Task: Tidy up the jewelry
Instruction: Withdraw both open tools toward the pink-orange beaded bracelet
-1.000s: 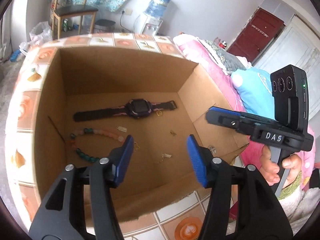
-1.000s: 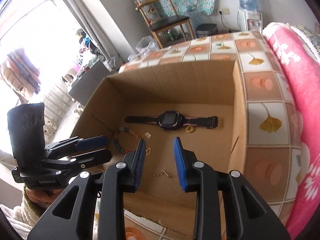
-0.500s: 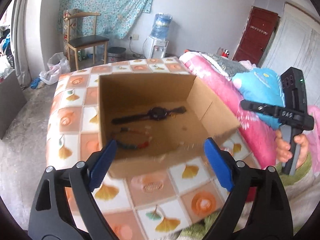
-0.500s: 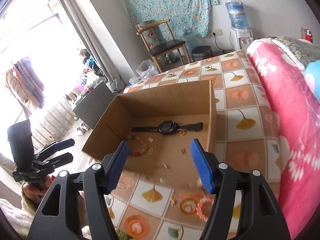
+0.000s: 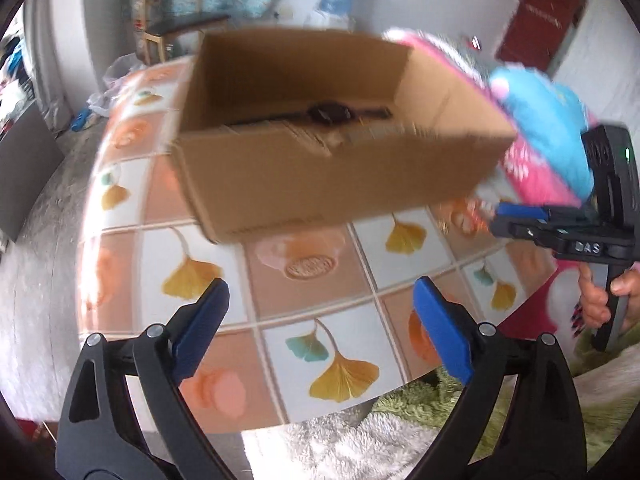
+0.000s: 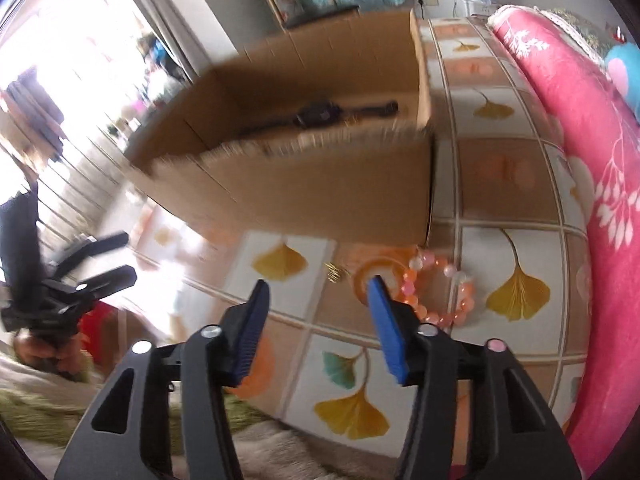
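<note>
- Beyond the right gripper [image 6: 318, 294], at one o'clock, a pink bead bracelet [image 6: 442, 288] lies on the tiled cloth [image 6: 516, 240] outside the cardboard box [image 6: 320, 184]
- Both tools, left gripper [image 5: 320, 322] included, gape wide, holding nothing
- Likely step: reach for a loose piece; next, straddle the beads and close
- Only the right view shows the bracelet; both show the watch [image 5: 330, 112] inside the box

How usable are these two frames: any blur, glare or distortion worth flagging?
Left wrist view: motion blur smears the brown cardboard box and the black watch inside; fisheye bends the tiled tablecloth. Right wrist view: the bright window at left is blown out, the box edge streaks, yet the orange bead bracelet stays readable.
</note>
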Tool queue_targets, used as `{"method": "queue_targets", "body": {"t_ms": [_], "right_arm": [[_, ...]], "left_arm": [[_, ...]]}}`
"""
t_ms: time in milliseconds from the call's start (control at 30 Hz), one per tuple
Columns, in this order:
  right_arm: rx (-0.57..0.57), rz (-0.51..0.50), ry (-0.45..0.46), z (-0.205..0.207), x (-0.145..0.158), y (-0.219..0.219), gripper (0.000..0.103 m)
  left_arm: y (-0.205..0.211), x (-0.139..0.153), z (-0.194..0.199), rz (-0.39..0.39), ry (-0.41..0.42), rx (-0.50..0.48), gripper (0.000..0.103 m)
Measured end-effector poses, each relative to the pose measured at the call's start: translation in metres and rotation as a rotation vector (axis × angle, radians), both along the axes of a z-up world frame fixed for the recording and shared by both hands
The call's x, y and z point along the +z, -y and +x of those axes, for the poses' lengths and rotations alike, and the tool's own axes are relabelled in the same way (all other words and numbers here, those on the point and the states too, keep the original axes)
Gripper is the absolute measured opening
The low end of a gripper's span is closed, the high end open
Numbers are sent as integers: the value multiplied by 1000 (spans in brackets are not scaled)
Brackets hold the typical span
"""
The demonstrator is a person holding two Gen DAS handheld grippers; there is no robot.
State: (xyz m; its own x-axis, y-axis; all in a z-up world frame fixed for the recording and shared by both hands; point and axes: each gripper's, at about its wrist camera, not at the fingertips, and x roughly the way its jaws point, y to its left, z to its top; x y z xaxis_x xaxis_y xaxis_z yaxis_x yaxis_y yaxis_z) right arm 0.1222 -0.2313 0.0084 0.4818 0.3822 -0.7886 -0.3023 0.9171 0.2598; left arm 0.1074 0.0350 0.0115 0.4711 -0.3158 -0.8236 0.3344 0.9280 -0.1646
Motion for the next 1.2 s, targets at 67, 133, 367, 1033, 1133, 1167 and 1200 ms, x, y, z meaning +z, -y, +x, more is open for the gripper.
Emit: {"method": "queue_targets", "body": {"t_ms": [67,133,367,1033,1133,1167,1200], "right_arm": [[4,-44,-4,6,-10,-7,36],[11,-57,-3,11,-15,-10,33],[11,-74,-12,25,-31,-15,26],[5,-24,-37,30,-37,-15,38],[21,4,-49,31,-37,-22,38],[27,22,-57,31,-38,-23,38],[33,39,-65,31,-38,-25,38]], "left_arm": [[12,-11,2,32,-11,-28,90],[23,-22,4,64,-18,-66,89],[47,-45,15,119,-54,-94,90],[61,-53,25,192,-79,15,95],[63,-54,23,191,-76,22,95],[64,-55,23,192,-76,23,95],[64,-55,22,192,-76,24,95]]}}
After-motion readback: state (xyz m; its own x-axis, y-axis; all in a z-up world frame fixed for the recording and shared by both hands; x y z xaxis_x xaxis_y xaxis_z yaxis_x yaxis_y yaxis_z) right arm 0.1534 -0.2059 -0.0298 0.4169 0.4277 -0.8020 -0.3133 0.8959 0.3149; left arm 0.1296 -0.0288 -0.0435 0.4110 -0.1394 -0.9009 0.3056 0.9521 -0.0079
